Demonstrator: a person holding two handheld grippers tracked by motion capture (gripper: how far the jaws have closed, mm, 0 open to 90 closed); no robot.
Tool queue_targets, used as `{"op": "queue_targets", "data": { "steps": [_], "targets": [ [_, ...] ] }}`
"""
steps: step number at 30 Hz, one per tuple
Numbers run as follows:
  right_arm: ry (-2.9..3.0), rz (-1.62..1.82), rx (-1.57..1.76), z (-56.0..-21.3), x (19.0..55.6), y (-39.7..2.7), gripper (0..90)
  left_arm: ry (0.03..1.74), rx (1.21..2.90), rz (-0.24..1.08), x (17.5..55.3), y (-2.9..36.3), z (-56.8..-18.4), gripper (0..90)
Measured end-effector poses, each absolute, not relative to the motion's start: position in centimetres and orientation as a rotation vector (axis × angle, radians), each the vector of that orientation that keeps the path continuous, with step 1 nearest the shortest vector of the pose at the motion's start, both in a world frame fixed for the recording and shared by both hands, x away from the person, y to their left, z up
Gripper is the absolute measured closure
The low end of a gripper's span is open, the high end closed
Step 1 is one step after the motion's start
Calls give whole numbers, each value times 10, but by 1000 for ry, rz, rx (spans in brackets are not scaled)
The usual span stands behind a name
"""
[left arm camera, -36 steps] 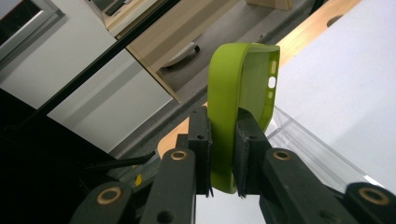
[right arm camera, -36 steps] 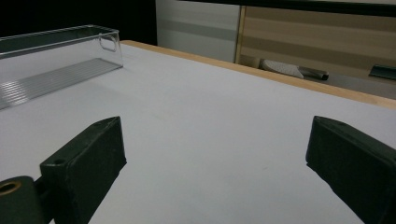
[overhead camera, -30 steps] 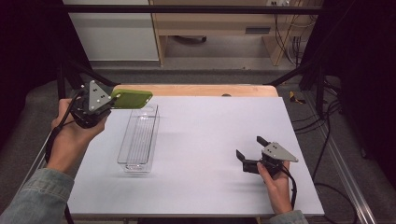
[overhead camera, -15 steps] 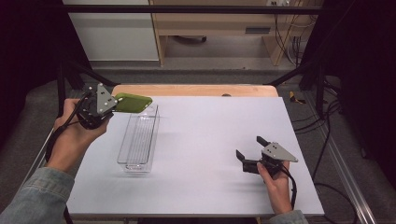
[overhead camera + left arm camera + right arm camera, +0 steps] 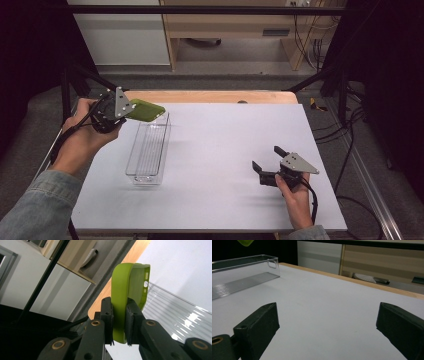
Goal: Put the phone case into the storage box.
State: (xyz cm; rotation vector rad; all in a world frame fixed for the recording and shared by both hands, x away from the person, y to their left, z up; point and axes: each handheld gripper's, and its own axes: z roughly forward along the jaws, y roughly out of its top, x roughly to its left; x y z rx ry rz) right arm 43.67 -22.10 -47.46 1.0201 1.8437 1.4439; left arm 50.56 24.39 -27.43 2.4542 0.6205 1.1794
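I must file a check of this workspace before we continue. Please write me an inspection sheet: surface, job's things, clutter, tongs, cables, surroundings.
Surface: white table, wooden strip along its far edge.
Job's things: green phone case held in the air over the far end of the clear plastic bin; bin looks empty.
Clutter: nothing seen on the table.
Tongs: left tongs shut on the case; right tongs open, holding nothing, low over the table.
Cables: one trails from each tongs; more hang at far right.
Surroundings: cabinets behind, dark frame posts.
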Motion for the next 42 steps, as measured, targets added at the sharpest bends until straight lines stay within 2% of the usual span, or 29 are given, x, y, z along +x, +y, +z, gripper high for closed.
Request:
{"op": "queue_targets", "data": {
  "steps": [18, 27, 42],
  "targets": [
    [1833, 1478, 1007, -471, 424, -229, 44, 528, 2582, 1162, 536, 228, -287, 789],
    [1826, 1478, 1000, -470, 414, -239, 44, 511, 2612, 1163, 541, 223, -288, 788],
    [1814, 1496, 1029, -474, 417, -241, 44, 485, 2673, 1178, 539, 223, -292, 788]
  ]
}}
